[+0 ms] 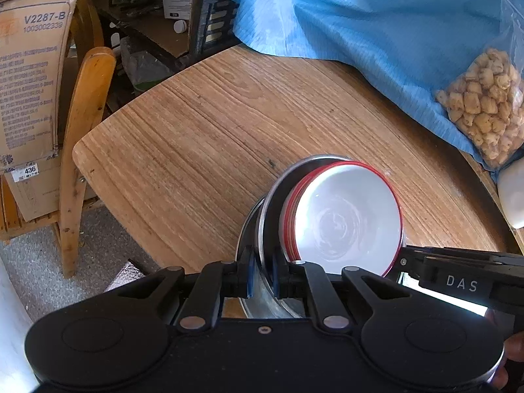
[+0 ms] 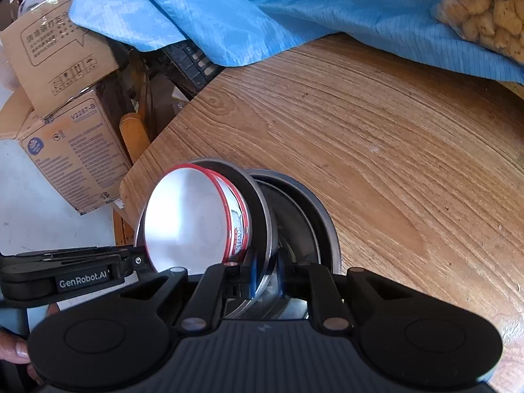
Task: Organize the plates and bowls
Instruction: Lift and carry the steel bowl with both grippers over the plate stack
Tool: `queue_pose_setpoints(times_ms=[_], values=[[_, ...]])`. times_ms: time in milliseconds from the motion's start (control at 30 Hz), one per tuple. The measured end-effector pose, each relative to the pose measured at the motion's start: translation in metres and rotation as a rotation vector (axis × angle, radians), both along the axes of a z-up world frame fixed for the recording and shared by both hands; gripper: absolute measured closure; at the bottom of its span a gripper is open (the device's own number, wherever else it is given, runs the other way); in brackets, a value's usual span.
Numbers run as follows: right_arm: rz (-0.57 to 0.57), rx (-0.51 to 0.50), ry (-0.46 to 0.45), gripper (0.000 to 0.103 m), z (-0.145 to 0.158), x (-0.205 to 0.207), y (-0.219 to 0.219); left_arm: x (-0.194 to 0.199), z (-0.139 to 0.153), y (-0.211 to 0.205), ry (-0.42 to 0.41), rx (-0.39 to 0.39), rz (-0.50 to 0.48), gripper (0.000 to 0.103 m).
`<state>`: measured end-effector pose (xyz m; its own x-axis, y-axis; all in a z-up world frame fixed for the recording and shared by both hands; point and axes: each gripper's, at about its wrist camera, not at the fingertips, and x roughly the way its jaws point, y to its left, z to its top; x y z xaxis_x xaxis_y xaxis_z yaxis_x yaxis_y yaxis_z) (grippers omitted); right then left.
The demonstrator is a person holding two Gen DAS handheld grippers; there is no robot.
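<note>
A: Where are we?

B: Carry step, I'd say. Both grippers hold one nested stack over the wooden table (image 1: 203, 137). Left gripper (image 1: 263, 276) has its fingers clamped on the rim of the metal bowl (image 1: 267, 203); right gripper (image 2: 266, 276) is clamped on the opposite rim of the same bowl (image 2: 262, 216).

A: What's in the stack?

B: White bowls with red rims (image 1: 347, 219) sit inside the metal bowl. A second metal bowl (image 2: 304, 226) is nested under it. The whole stack looks tilted in both wrist views; can't tell whether it touches the table.

A: Table clutter?

B: Blue cloth (image 1: 360, 26) along the far side, with a bag of snacks (image 1: 484, 104) on it. Nearer side is bare wood. A chair (image 1: 85, 124) and cardboard boxes (image 1: 29, 75) stand off the table's left edge.

A: Next move?

B: Likely level it and set it down on bare wood, away from the cloth. Both hands need to move together and release only once the bottom sits flat. Thin rim grips could slip, and the inner bowls could slide out.
</note>
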<state>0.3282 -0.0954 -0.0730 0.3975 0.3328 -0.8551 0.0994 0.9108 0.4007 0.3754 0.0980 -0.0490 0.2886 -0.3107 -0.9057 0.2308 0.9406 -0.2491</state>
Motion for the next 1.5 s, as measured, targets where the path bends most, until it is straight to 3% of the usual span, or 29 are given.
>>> queue_pose_setpoints(times_ms=[1500], values=[[-0.127,-0.014,0.007,0.089,0.003,-0.001,-0.025,0.018,-0.013,-0.031,0.018,-0.007,-0.092,0.094]])
